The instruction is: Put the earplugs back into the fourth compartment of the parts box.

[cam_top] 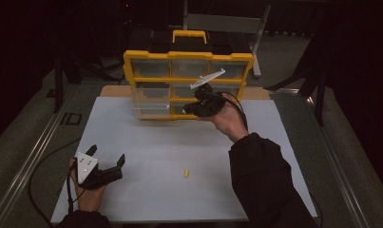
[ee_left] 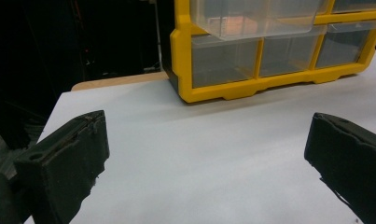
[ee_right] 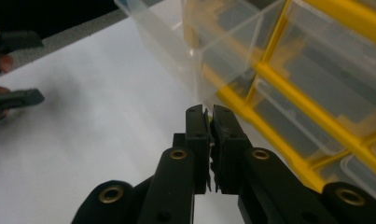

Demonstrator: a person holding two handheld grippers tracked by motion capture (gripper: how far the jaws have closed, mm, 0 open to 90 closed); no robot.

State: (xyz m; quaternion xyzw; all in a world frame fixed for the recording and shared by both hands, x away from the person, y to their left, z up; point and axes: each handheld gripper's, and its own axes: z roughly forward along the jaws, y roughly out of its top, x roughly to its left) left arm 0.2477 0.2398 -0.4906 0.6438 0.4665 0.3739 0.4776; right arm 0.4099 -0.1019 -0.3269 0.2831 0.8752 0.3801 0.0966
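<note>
Between the right tool's (ee_right: 209,114) shut tips, something yellow barely shows.

A dark lab recording bay: black curtains surround a white-topped table (cam_top: 146,142) on rails.

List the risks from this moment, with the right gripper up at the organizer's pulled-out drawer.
1. The right gripper is pinched on something small and yellow, barely visible between its tips; it could slip out before reaching the clear drawer.
2. That drawer juts well out of the yellow organizer; a bump might tip or pull it free.
3. Another small yellow piece lies loose on the white board, where a sleeve could sweep it away.
</note>
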